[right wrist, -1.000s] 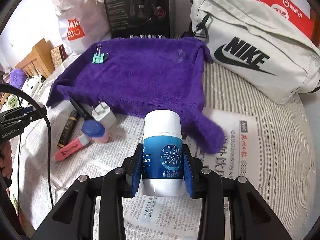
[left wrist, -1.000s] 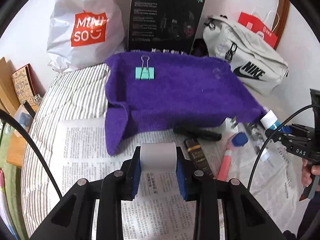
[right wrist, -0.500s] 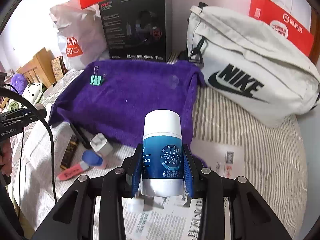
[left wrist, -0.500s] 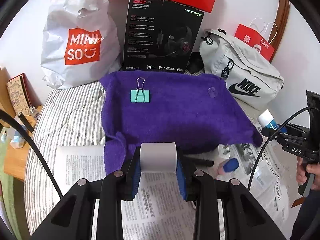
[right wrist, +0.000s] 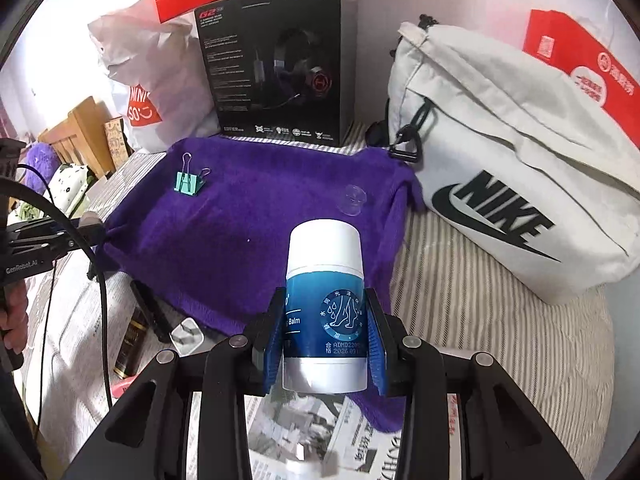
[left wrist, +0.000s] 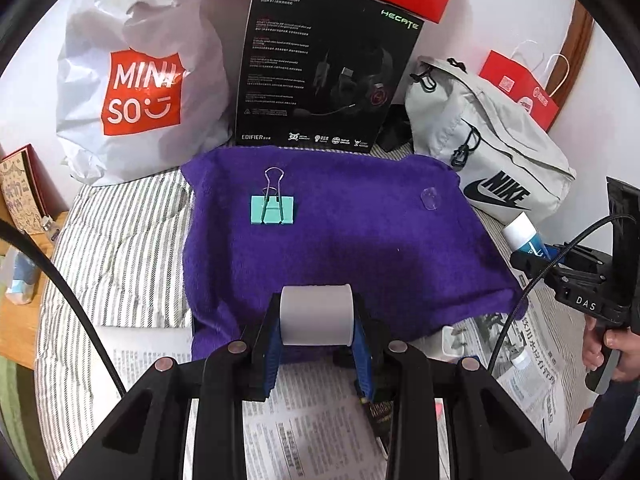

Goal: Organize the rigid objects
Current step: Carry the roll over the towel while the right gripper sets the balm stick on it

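Observation:
My left gripper is shut on a small white paper roll, held above the near edge of the purple towel. My right gripper is shut on a blue and white balm stick, upright over the towel's right corner. On the towel lie a teal binder clip at the back left and a small clear cap at the back right. In the left wrist view the right gripper with the balm stick shows at the right edge.
Behind the towel stand a white Miniso bag, a black headset box and a grey Nike bag. A white charger plug, a black pen and a dark tube lie on newspaper at the towel's near edge.
Both grippers have moved forward toward the towel with their objects still held; the towel and the bags behind it now sit lower and closer in both views.

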`<control>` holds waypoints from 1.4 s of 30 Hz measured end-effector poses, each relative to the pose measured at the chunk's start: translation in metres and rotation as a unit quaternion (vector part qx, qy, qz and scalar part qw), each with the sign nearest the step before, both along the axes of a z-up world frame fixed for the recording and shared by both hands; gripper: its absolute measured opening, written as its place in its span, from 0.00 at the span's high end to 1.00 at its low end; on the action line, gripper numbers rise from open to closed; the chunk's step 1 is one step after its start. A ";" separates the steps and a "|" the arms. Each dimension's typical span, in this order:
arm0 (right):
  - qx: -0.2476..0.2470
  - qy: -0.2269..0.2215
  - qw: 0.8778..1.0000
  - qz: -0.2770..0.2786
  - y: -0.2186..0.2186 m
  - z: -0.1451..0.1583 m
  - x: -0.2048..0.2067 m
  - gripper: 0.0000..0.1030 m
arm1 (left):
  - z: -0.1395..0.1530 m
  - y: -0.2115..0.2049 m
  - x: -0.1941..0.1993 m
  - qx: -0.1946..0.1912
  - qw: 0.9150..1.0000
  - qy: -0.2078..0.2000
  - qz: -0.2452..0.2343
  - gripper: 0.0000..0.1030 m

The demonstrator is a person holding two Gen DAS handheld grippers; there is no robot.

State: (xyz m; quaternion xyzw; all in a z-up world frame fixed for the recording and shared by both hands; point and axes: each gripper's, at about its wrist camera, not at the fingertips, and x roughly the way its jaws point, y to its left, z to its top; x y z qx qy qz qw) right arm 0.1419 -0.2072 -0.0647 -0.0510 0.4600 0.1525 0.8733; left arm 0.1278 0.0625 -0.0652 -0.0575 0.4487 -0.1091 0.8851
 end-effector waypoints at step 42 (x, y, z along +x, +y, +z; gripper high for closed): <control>-0.030 0.047 0.998 0.009 0.028 -0.052 0.079 0.43 | -0.034 0.013 0.075 0.016 0.999 0.034 0.004 0.71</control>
